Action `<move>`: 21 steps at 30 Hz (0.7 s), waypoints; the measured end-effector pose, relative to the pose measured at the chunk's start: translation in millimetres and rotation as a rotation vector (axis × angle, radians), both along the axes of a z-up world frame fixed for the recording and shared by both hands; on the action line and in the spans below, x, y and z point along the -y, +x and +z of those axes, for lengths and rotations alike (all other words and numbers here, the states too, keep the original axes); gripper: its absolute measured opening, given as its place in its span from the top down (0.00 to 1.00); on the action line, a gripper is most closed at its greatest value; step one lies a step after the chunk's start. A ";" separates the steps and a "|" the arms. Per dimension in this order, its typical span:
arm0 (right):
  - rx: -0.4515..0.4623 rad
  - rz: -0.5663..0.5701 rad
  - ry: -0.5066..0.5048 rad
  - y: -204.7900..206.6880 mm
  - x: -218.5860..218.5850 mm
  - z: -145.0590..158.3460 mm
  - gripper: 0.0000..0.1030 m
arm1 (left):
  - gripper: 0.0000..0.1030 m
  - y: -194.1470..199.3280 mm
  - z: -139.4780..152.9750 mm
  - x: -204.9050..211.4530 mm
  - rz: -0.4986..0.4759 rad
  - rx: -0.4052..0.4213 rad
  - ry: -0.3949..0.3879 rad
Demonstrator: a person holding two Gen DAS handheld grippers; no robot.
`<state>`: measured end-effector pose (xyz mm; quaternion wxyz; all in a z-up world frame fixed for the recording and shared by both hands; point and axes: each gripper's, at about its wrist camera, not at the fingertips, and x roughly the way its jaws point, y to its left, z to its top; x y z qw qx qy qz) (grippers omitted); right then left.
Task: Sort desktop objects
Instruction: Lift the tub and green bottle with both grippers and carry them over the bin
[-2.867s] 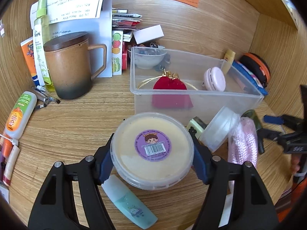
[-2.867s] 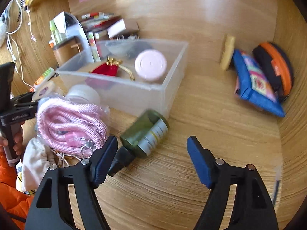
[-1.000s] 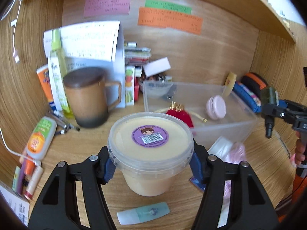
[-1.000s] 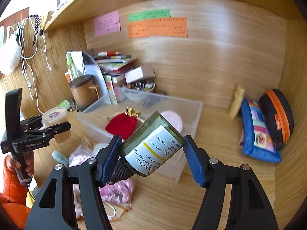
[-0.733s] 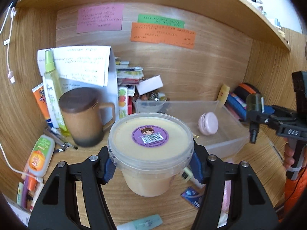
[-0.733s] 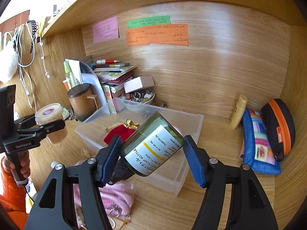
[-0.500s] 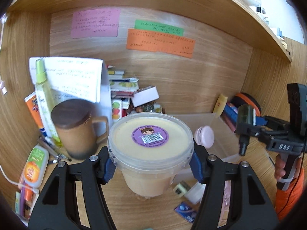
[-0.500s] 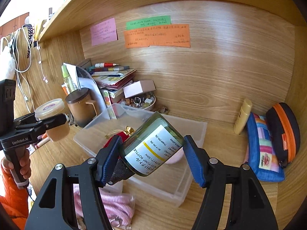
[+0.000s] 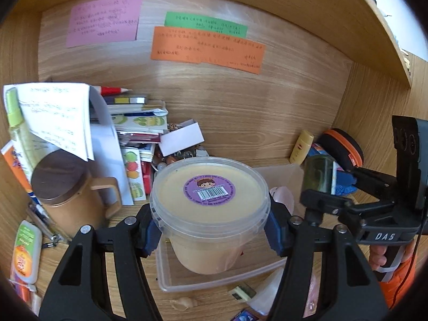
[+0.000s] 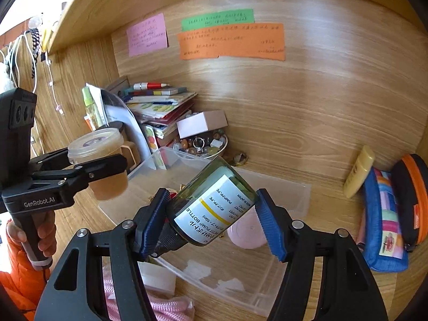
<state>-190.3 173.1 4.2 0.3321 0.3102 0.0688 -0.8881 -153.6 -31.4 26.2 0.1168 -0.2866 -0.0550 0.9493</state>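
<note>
Blue-padded jaws of my left gripper (image 9: 211, 227) clamp a round clear-plastic tub of beige cream with a purple barcode sticker (image 9: 210, 208), held upright above the near left end of the clear rectangular plastic bin (image 10: 283, 195). My right gripper (image 10: 211, 222) holds a dark green glass pump bottle with a white label (image 10: 214, 206), tilted with its base toward the far wall, over the same bin. A pink round case (image 10: 247, 234) lies inside the bin. A brown lidded mug (image 9: 67, 187) stands on the wooden tabletop (image 9: 67, 262) at the left.
</note>
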 end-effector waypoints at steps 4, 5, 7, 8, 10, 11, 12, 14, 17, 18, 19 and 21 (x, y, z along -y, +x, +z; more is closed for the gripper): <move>0.024 0.012 0.003 -6.5 7.9 -7.2 0.40 | 0.39 -8.3 -8.2 -3.4 -0.015 0.020 -0.002; 0.032 0.010 -0.003 -8.7 9.6 -8.9 0.40 | 0.39 -10.1 -10.6 -3.7 -0.017 0.025 -0.001; 0.039 -0.001 -0.003 -11.8 13.3 -13.0 0.40 | 0.39 -14.0 -14.9 -3.3 -0.027 0.038 0.007; 0.045 -0.004 0.000 -13.0 15.8 -15.4 0.40 | 0.39 -15.6 -16.8 -3.2 -0.030 0.043 0.009; 0.050 -0.001 0.016 -13.8 20.3 -19.9 0.40 | 0.39 -17.5 -20.7 -4.0 -0.035 0.052 0.002; 0.051 0.001 0.024 -14.0 22.3 -22.6 0.40 | 0.39 -17.9 -22.2 -4.5 -0.037 0.054 -0.003; 0.052 0.001 0.032 -14.3 23.6 -24.3 0.40 | 0.39 -18.4 -23.9 -5.0 -0.038 0.059 -0.006; 0.056 -0.004 0.048 -15.6 25.2 -29.3 0.40 | 0.39 -19.7 -27.6 -6.1 -0.042 0.071 -0.011; 0.065 -0.009 0.078 -17.2 26.4 -36.6 0.40 | 0.39 -22.3 -32.7 -8.8 -0.037 0.088 -0.033; 0.062 -0.014 0.087 -17.2 26.5 -38.1 0.40 | 0.39 -22.7 -34.5 -10.2 -0.032 0.091 -0.046; 0.057 -0.019 0.090 -17.2 26.4 -38.9 0.40 | 0.39 -23.3 -35.9 -11.1 -0.028 0.094 -0.053; 0.059 -0.010 0.091 -17.3 25.9 -41.0 0.40 | 0.39 -24.6 -39.3 -12.4 -0.031 0.105 -0.057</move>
